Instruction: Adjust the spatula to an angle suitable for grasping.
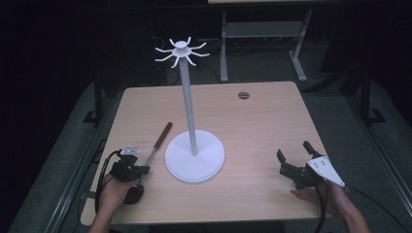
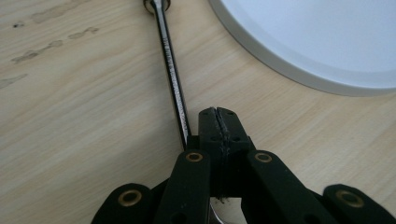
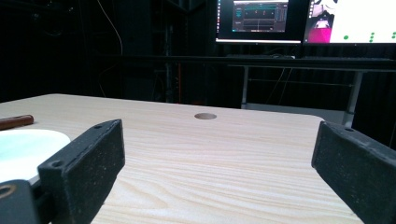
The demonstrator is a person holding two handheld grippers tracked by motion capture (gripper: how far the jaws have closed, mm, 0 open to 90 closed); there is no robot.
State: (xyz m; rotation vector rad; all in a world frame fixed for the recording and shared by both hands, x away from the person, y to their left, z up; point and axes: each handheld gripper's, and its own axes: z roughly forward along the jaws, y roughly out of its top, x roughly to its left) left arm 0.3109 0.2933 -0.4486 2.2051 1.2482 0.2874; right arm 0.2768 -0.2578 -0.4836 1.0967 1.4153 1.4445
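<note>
the utensil [image 1: 158, 141], a long tool with a brown wooden handle and a thin metal shaft, lies in the high view on the near left part of the table [image 1: 262, 121], slanting from its handle at the far end down toward the left gripper [image 1: 141, 169], just left of the round base of the white hook stand [image 1: 194, 155]. the left gripper sits at the shaft's near end, while the right gripper [image 1: 293, 156] rests on the near right of the table, well apart from the utensil. in the left gripper view the utensil's shaft [image 2: 173, 84] runs away from the jaws, which are pressed together with nothing between them; the shaft passes just beside the left jaw, touching or nearly so, and its near tip is hidden under the jaws. the stand's base [image 2: 299, 60] curves across the far right. to pick the tool up well, the gripper would likely need to open, shift sideways so the shaft sits between the pads, then close squarely. in the right gripper view the jaws stand wide apart over bare wood, holding nothing; the handle [image 3: 15, 122] shows far left, beyond the base's rim [image 3: 28, 144].
</note>
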